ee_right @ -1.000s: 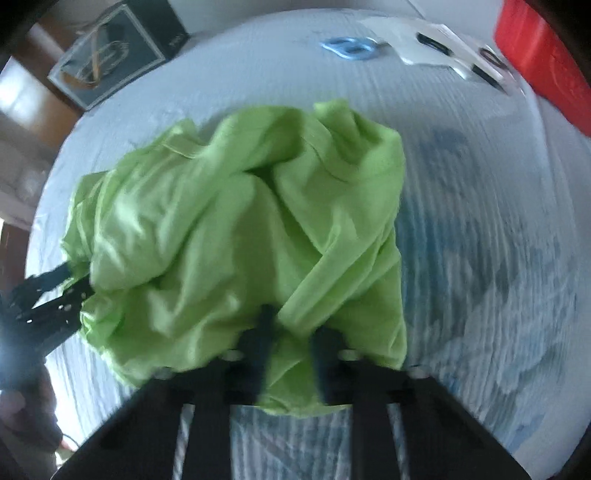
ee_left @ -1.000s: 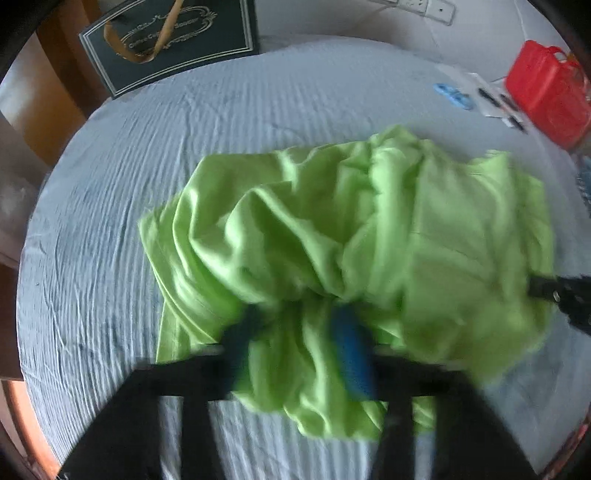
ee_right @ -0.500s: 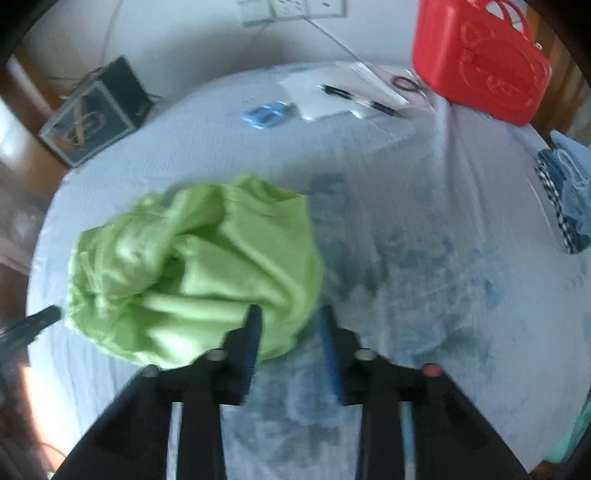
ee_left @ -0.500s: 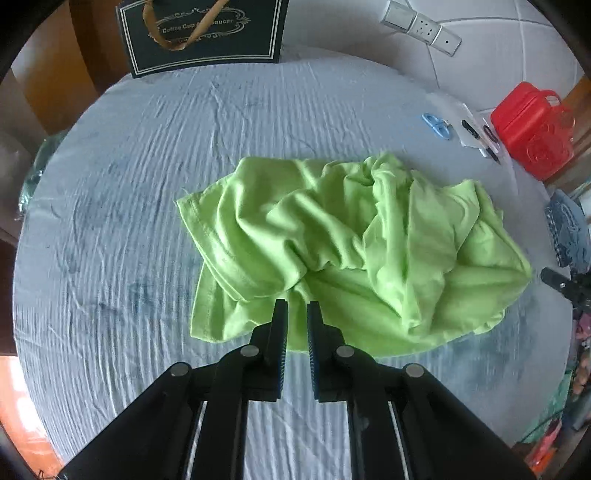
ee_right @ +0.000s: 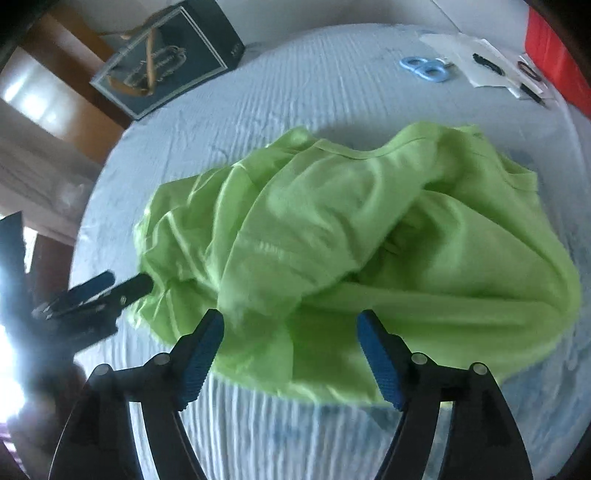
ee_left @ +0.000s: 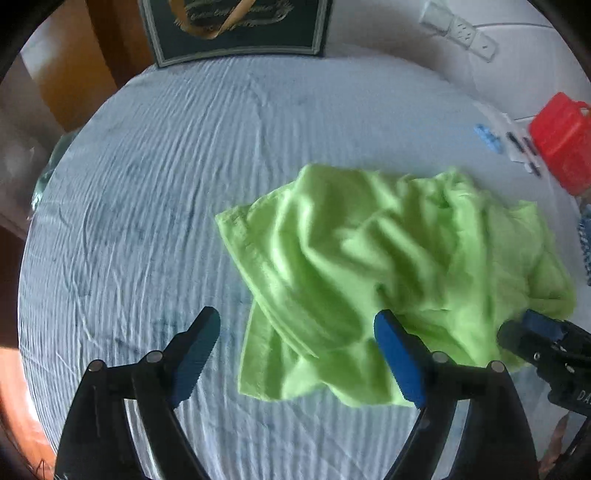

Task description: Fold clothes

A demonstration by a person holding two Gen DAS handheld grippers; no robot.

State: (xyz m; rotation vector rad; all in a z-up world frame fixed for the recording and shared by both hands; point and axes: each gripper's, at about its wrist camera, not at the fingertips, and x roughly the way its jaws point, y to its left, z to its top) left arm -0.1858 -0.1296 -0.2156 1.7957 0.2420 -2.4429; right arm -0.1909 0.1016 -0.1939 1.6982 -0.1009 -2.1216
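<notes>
A crumpled lime-green thin knit T-shirt [ee_left: 388, 266] lies in a loose heap on a pale blue crinkled cotton bedspread [ee_left: 166, 184], which serves as the landmark here. The garment sits toward the near right part of the bedspread in the left wrist view, well apart from the dark green gift box with gold ribbon [ee_left: 236, 29] at the bedspread's far edge and from the red plastic case [ee_left: 561, 144] and light blue scissors [ee_right: 424, 68] at its far right. The left gripper [ee_left: 297, 336] has just been opening; its blue-padded jaws stand wide, released, over the shirt's near left hem without pressing on it. The right gripper [ee_right: 290, 339] has likewise just been opening; its jaws stand apart above the near hem, holding nothing. The fabric looks light, limp and slightly clingy, so it should drape and bunch rather than keep a shape, and layers may lift together. A sound hold is probably a single stitched edge: the ribbed collar [ee_right: 369, 153] on the far side, or the hem corner nearest each gripper.
</notes>
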